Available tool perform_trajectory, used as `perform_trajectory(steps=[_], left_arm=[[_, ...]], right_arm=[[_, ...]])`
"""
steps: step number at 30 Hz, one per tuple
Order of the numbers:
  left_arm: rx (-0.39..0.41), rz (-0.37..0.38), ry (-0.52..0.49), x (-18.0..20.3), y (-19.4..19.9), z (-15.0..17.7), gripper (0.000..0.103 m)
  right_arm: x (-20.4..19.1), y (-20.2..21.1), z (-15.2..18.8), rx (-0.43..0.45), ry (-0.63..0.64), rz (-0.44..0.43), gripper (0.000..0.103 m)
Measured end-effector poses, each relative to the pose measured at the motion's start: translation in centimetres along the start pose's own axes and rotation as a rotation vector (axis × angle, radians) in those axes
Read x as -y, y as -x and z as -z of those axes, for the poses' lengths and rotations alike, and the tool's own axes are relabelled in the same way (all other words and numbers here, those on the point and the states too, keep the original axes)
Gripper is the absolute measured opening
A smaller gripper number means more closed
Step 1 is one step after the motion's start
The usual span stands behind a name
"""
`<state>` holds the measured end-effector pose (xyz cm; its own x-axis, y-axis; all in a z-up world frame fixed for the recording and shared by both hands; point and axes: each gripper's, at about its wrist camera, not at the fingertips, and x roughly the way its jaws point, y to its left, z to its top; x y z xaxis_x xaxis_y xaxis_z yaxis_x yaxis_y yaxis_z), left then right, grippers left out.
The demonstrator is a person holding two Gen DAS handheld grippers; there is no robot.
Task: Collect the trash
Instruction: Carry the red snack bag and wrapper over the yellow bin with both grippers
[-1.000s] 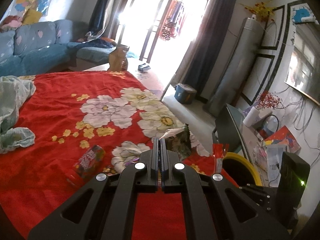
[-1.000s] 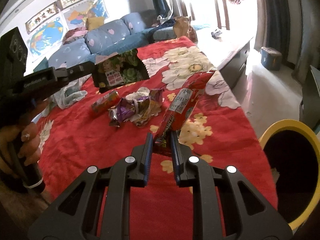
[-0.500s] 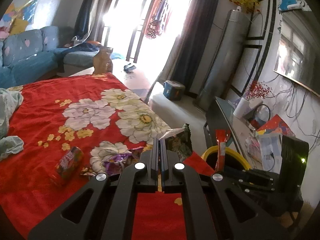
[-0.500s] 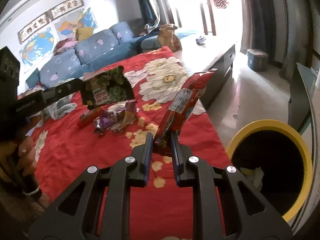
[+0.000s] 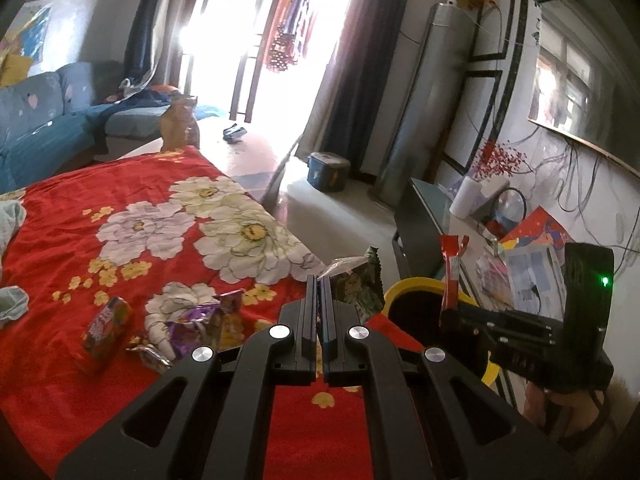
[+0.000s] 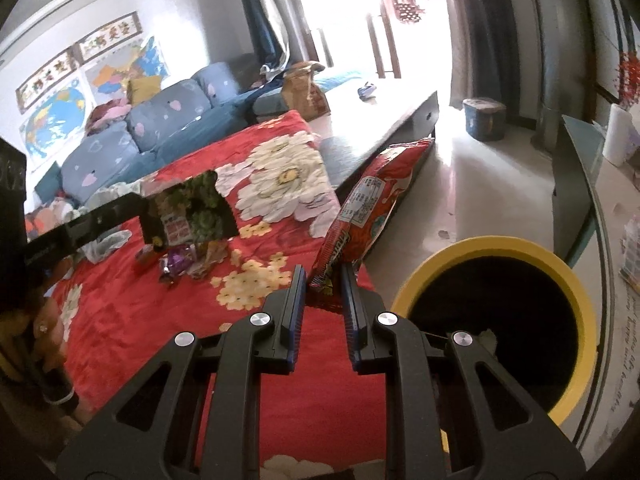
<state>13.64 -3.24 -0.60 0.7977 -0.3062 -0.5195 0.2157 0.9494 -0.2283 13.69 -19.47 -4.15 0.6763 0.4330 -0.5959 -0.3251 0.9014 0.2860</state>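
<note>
My left gripper (image 5: 319, 280) is shut on a dark green snack packet (image 5: 358, 286), held above the red flowered cloth; the packet also shows in the right wrist view (image 6: 188, 212). My right gripper (image 6: 325, 276) is shut on a long red snack wrapper (image 6: 366, 204) that stands up from the jaws, beside the yellow-rimmed bin (image 6: 576, 280). In the left wrist view the red wrapper (image 5: 450, 268) hangs over the bin (image 5: 404, 284). A purple wrapper (image 5: 200, 316) and a red packet (image 5: 106, 326) lie on the cloth.
The red cloth (image 5: 60, 380) covers a low table. A crumpled pale cloth (image 5: 12, 304) lies at its left. A blue sofa (image 6: 160, 128) stands behind. A glass stand (image 6: 580, 168) with clutter is right of the bin.
Both grippers have moved right, toward the bin, carrying their wrappers. The bin now fills more of the right wrist view, and the red wrapper is over its rim.
</note>
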Motion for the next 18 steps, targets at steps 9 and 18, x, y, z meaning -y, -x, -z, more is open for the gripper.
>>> perform_trajectory(steps=[9,18], left_arm=[[-0.025,0.034,-0.055,2.7,-1.2,0.3,0.002],[-0.046,0.060,-0.100,4.8,-2.4,0.6,0.002]], right_arm=[[2.3,0.8,0.1,0.018,-0.049,0.036,0.013],[4.5,1.5,0.5,0.031,-0.092,0.069,0.013]])
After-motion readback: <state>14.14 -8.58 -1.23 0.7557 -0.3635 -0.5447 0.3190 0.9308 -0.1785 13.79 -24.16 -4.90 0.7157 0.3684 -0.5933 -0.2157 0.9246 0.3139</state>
